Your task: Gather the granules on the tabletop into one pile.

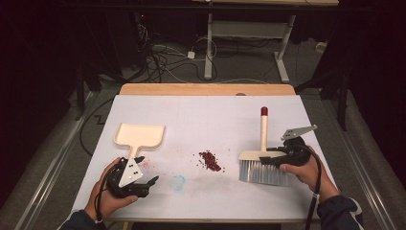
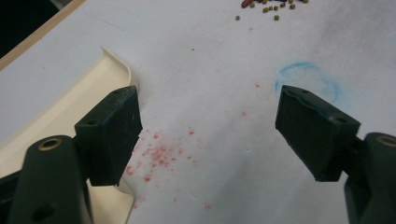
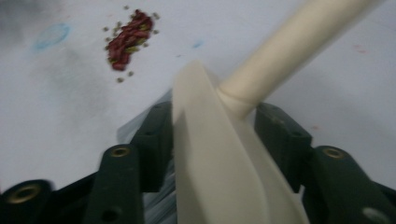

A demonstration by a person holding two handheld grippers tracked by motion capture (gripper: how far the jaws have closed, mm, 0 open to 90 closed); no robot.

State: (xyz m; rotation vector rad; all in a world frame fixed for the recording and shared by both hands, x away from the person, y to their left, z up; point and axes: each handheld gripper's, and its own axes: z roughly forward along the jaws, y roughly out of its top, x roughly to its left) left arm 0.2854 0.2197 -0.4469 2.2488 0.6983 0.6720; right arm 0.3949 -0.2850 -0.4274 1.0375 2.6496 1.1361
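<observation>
A cream dustpan lies at the left of the white table, its handle pointing toward me. My left gripper hovers open just to the right of that handle. In the left gripper view bare table with red specks lies between the jaws, and the dustpan sits at the left jaw. A cream brush with a red tip and grey bristles lies at the right. My right gripper straddles the brush head near the handle's base, jaws open and close on both sides. A small pile of red beans lies between dustpan and brush.
A faint blue circle is drawn on the table near the front, right of the left gripper. The table's wooden far edge runs across the back. Beyond it are a desk frame and cables on the floor.
</observation>
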